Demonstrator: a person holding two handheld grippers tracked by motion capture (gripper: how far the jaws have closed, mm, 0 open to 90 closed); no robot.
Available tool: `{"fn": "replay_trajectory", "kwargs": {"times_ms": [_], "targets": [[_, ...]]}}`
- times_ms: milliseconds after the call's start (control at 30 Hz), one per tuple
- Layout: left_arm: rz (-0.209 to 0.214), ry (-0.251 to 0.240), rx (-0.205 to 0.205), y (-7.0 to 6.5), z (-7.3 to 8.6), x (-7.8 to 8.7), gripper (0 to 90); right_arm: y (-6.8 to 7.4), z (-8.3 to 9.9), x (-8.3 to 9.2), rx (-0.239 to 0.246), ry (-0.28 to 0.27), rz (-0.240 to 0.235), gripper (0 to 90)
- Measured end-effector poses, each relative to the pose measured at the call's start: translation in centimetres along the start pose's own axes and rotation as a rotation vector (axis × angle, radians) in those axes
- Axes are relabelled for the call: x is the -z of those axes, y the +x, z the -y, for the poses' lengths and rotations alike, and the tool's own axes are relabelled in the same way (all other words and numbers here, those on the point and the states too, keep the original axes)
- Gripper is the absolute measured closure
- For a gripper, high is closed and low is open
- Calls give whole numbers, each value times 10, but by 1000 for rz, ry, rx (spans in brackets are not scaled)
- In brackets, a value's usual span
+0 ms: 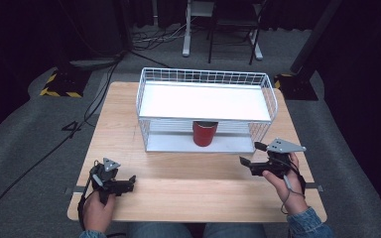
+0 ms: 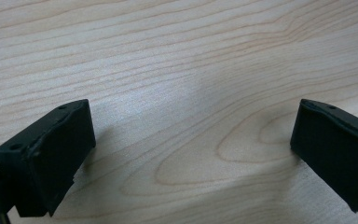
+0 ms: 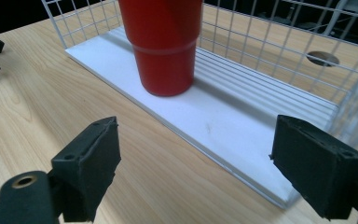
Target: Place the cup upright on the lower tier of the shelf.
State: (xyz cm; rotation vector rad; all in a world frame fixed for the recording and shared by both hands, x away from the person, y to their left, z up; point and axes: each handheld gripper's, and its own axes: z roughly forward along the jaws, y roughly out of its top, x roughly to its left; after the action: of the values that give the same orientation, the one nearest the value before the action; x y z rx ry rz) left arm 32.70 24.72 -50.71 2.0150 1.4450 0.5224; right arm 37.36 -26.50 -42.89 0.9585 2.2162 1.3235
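The left claw rests low over the table at the near edge, its jaws spread wide with bare wood grain between them and nothing held; it sits well apart from the work and appears to be parked. The right claw is lifted off the wood on the other side, likewise wide open and empty, its jaws turned toward the rack ahead of it. Between and beyond its black pads lies open tabletop, then the front edge of the rack's white lower shelf, which has no wire barrier along that side. The red cup stands upright on that shelf, ahead of the right claw and to the left of its line in the right gripper view, under the rack's upper shelf. In my judgement the cup is the object to be taken, and the open front is the only practical way in. Points of concern: the upper shelf leaves little room above the cup's rim, so a level approach from the front suits better than one from above; wire mesh closes the back and ends. Room to either side of the cup on the shelf is ample for wide jaws.
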Motion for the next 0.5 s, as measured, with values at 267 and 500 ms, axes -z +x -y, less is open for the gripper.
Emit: {"fn": "replay_trajectory", "kwargs": {"times_ms": [267, 500], "targets": [[1, 0, 1, 0, -2, -1, 0, -11, 15, 23, -22, 27, 47, 159], [2, 1, -6, 0, -3, -2, 0, -25, 31, 35, -85, 84, 102, 160]]}}
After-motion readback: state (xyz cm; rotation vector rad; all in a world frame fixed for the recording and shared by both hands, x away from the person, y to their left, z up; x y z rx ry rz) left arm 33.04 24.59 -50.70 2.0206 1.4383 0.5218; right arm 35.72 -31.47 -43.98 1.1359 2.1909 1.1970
